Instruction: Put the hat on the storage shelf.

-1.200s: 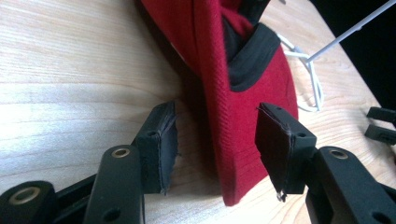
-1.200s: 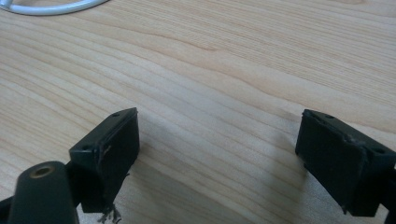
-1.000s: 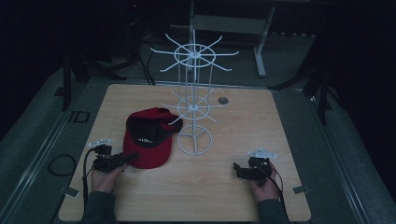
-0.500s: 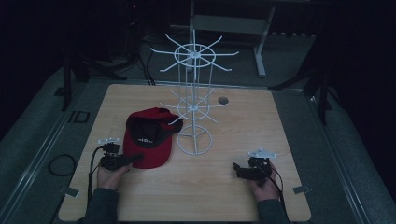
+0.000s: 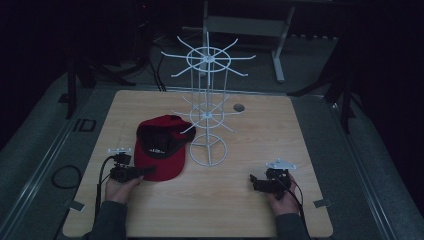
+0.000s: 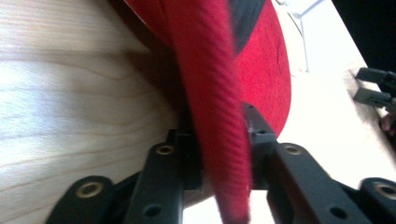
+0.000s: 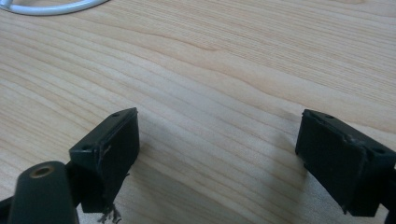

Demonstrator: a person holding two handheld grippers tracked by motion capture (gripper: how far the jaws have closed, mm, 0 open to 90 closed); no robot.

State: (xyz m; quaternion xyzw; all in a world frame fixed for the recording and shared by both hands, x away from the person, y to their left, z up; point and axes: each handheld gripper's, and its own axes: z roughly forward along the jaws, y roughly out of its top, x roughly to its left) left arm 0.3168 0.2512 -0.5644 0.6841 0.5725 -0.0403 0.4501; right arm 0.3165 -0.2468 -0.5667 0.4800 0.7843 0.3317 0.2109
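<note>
Cap (image 5: 161, 149) lies on the tabletop (image 5: 300, 145) near-left of the wire rack (image 5: 207, 112), brim toward the left gripper (image 5: 145, 171), whose jaws have just been closing and now clamp the brim edge. Right gripper (image 5: 254, 181), well apart, rests with jaws wide. Pad contact is hidden behind fabric.

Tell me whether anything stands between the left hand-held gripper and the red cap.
Nothing does. The left hand-held gripper has the red cap's brim edge between its jaws, which have just been closing onto it. The white wire rack stands to the cap's right, apart from the grip.
</note>
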